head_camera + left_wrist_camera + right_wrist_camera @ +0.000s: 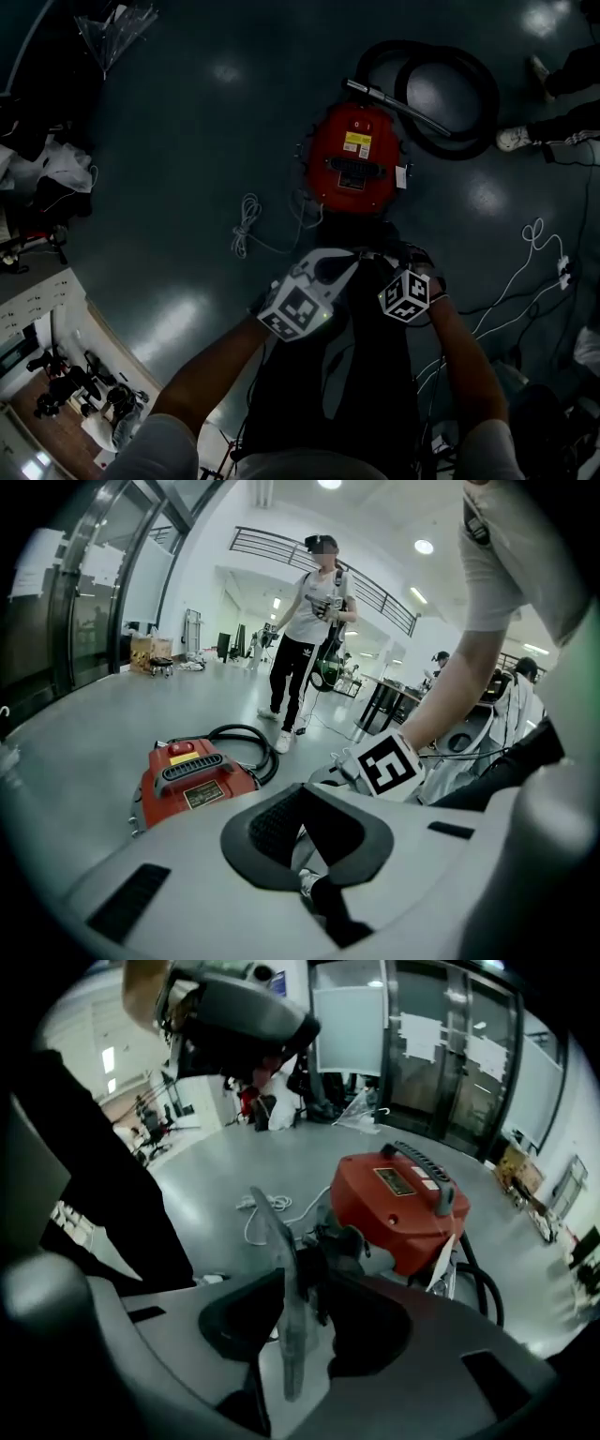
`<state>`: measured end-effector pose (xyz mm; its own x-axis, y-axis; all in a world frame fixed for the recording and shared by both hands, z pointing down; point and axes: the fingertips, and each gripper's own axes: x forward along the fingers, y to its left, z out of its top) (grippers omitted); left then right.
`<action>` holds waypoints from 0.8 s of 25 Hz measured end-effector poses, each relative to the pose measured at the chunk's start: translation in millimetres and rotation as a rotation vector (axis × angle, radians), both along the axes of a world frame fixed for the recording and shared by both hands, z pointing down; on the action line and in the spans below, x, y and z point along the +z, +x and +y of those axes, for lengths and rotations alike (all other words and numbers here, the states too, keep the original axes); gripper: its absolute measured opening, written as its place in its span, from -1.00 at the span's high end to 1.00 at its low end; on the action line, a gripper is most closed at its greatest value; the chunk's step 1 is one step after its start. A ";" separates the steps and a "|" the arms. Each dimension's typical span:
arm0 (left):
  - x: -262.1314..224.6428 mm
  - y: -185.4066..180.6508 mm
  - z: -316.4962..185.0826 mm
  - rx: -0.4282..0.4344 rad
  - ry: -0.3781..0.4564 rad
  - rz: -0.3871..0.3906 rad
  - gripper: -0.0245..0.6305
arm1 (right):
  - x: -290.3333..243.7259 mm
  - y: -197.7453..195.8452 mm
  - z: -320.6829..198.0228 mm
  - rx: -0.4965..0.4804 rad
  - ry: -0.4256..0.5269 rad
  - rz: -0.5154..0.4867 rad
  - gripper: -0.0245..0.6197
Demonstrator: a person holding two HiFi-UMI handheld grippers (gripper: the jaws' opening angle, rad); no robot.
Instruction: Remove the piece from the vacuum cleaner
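Note:
The red vacuum cleaner point(352, 159) stands on the dark floor ahead of me, its black hose point(441, 94) coiled behind it. It also shows in the left gripper view as the vacuum cleaner point(192, 780), and in the right gripper view as the vacuum cleaner point(398, 1204). Both grippers hang close to my body, short of the machine and touching nothing on it. My left gripper point(330, 267) point(302, 808) looks shut, its pads meeting with nothing between. My right gripper point(309, 1279) point(405, 281) is open. A thin grey upright blade point(279, 1297) shows between its jaws; I cannot tell what it is.
A white cord point(246, 225) lies coiled left of the vacuum, and more cables point(525, 272) run along the right. A person's shoe point(511, 139) is near the hose. Clutter and shelves point(56, 375) fill the left side. A person point(309, 630) walks beyond the vacuum.

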<state>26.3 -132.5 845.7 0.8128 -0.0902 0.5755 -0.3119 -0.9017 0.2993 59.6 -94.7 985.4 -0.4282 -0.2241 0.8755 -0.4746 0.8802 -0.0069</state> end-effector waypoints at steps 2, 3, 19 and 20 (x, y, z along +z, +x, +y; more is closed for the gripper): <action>7.0 -2.7 2.0 0.001 -0.004 -0.002 0.91 | 22.0 -2.4 4.8 -0.091 0.029 0.072 0.53; 9.6 -4.0 3.0 0.001 -0.006 -0.002 0.91 | 31.1 -2.9 7.5 -0.130 0.043 0.106 0.53; 0.4 -13.7 6.3 -0.029 -0.009 0.012 0.91 | 60.1 -5.3 26.6 -0.315 0.052 0.232 0.80; -0.8 -14.5 7.7 -0.030 -0.012 0.013 0.91 | 59.6 -6.2 27.5 -0.305 0.037 0.226 0.80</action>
<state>11.8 -124.8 844.9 0.8175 -0.1082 0.5657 -0.3350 -0.8883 0.3141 53.4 -67.1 1045.0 -0.2774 -0.1489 0.9492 -0.1765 0.9790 0.1020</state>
